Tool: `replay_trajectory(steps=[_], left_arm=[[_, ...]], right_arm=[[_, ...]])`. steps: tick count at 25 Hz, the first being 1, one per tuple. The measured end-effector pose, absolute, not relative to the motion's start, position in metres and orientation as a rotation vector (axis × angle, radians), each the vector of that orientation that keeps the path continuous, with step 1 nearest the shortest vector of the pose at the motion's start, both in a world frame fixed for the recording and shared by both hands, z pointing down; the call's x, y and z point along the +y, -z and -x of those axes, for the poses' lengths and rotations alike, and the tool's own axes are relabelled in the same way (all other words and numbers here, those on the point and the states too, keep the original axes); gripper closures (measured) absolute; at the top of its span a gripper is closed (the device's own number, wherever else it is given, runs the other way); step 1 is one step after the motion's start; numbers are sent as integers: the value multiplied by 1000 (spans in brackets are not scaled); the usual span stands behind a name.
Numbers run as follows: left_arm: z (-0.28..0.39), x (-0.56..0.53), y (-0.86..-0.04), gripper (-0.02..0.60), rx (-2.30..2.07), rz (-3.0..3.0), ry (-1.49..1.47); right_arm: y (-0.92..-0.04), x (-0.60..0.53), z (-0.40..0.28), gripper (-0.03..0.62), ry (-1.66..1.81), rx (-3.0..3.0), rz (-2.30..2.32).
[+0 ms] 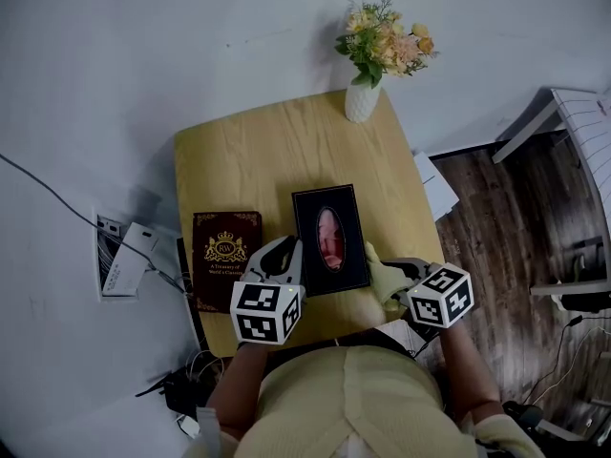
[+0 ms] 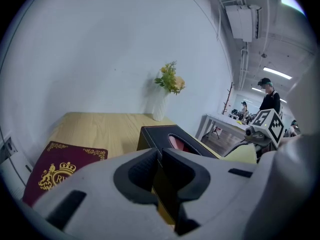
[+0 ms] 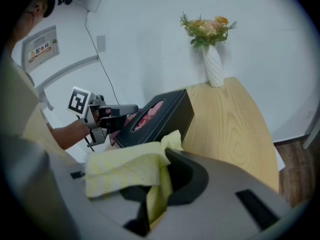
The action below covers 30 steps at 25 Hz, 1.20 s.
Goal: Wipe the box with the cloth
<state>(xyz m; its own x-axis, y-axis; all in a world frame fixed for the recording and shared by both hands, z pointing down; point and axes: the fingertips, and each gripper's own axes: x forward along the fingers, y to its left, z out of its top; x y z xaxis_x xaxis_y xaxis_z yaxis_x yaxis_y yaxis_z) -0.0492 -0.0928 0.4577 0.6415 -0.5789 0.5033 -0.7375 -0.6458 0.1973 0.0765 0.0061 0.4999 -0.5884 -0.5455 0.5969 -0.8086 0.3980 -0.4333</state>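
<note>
Nearest, left gripper, jaws pressed together, sits at the near corner of the black box on the table; right gripper pinches the yellow cloth just beside it — wiping looks about to start — next, cloth onto lid.

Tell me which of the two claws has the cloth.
The right claw: a yellow cloth is pinched between its jaws. The left claw is shut with no cloth in it, beside the black box.
</note>
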Motion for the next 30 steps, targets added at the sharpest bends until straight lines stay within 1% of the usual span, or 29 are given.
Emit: replay_trajectory(steps=[10,30], left_arm=[[55,-88,-449,558,-1051,-2467,-505],[67,-80,-452,557,-1130,-2392,-489]], right_arm=[[-463,-44,-108,554,-841,-2328,-1284],[-436,-140,-104,554,-638,-2436,-1166]])
